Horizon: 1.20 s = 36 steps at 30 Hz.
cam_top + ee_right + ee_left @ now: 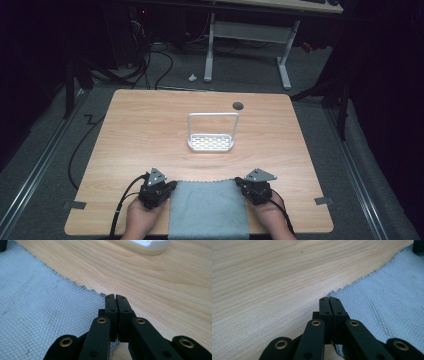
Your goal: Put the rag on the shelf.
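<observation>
Big wooden table (150, 130) takes up most of the high view, w/ a dark floor and another desk's white legs (285, 65) behind it, hard to make out much back there bc it's so dim. On the near edge lies a grey-blue cloth (207, 207), flat, its near end cut off by the bottom of the pic so can't tell how far it hangs over. Past it, mid table and well apart, stands a white wire rack (211, 141) w/ a tall loop handle; in the right gripper view just a blurry white corner of it shows at the top. Left gripper (171, 186) sits at the cloth's far left corner, right gripper (240, 183) at the far right corner, hands cut off at the wrists. Both sets of jaws are pressed together. In the left gripper view the cloth corner runs under the closed jaws and a bit of fabric peeks out below them, so it's pinching the cloth; same deal in the right gripper view. How much fabric is caught is hidden by the jaws.
</observation>
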{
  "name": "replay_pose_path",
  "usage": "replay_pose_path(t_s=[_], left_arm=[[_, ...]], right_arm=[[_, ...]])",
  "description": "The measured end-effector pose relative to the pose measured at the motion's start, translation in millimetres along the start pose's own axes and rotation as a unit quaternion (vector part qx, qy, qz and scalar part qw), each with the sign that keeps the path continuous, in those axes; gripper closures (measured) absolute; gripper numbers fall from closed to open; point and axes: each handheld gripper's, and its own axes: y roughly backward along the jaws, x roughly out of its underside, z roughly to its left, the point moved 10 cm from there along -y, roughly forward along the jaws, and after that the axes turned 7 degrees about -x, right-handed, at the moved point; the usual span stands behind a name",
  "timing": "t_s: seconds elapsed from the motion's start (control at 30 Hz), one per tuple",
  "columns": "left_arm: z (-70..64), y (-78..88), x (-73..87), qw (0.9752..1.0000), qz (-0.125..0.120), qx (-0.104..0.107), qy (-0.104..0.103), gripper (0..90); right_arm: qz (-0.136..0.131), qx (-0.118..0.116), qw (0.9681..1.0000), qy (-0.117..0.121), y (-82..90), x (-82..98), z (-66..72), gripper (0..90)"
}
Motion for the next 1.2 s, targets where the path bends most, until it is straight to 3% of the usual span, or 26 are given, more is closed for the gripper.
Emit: replay_pose_path(t_s=[0.67, 1.2], left_arm=[[-1.1, 15.8, -15.3, 0.9991, -0.041, 0.005, 0.012, 88.9], [-6.2, 36.1, -37.6, 0.9961, -0.088, 0.006, 0.009, 89.0]], right_arm=[[-0.056, 0.002, 0.9984, -0.003, 19.7, -15.8, 2.5, 89.4], [-0.11, 0.021, 0.9936, 0.015, 42.4, -38.2, 6.8, 89.4]])
